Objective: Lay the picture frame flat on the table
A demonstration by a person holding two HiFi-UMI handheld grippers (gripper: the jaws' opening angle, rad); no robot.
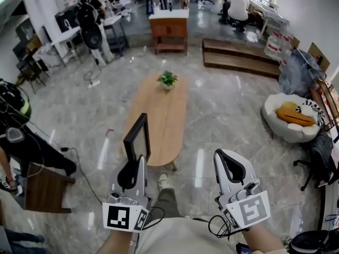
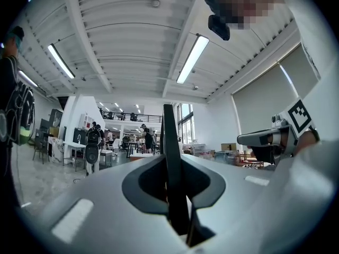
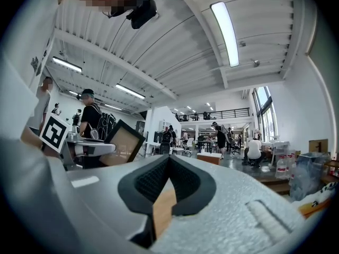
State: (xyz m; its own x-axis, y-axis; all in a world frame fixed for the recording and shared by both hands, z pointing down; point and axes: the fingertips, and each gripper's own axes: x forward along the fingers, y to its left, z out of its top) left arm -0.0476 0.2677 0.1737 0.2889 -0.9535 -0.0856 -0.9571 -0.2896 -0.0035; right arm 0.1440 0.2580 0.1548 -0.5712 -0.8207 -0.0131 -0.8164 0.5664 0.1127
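Note:
A black picture frame point(image 1: 137, 138) stands upright in the air over the near left edge of the oval wooden table point(image 1: 161, 115). My left gripper point(image 1: 141, 159) is shut on the frame's lower edge. In the left gripper view the frame point(image 2: 169, 134) shows edge-on as a thin dark bar between the jaws of the left gripper point(image 2: 171, 163). My right gripper point(image 1: 222, 156) hangs to the right of the table's near end, shut, with nothing in it. The right gripper view shows the right gripper point(image 3: 169, 159) with its tips touching and, off to the left, the frame point(image 3: 123, 143).
A small potted plant point(image 1: 167, 79) stands at the table's far end. A brown box point(image 1: 45, 187) and a person's arm are at the left. A white beanbag point(image 1: 290, 118) lies at the right. A wooden cabinet point(image 1: 169, 29) and a low platform point(image 1: 238, 54) stand beyond.

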